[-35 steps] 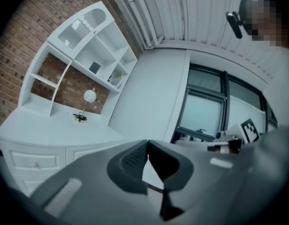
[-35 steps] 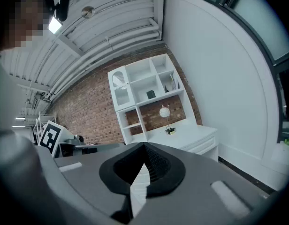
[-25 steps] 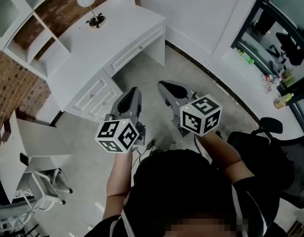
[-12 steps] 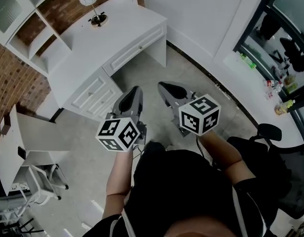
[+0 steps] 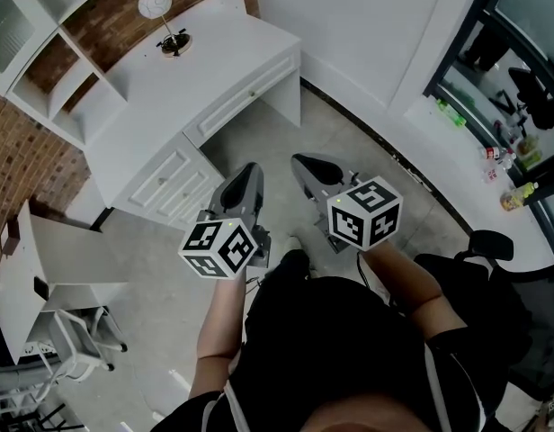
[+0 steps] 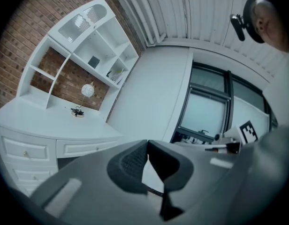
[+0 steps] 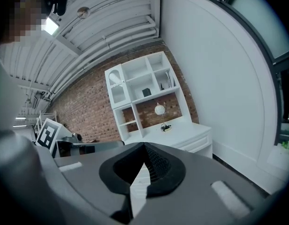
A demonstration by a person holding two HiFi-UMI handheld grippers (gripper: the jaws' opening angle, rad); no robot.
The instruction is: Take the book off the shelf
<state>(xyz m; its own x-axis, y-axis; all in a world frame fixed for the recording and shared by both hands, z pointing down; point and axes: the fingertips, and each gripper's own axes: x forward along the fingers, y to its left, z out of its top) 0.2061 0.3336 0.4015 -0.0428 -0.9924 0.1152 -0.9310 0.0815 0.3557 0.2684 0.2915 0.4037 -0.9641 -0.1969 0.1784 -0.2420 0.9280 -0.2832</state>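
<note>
You hold the left hand-held gripper (image 6: 147,142) and the right hand-held gripper (image 7: 144,145) closed and empty, because the shelf (image 7: 133,96) is well apart from them. The book (image 7: 167,81), I judge, leans in an upper right compartment, above the tabletop (image 5: 196,70).

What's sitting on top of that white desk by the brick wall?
A small lamp with a round white shade stands on the desk, before the white shelf unit. The rest of the top looks bare; the shelf compartments' insides are mostly hidden.
</note>
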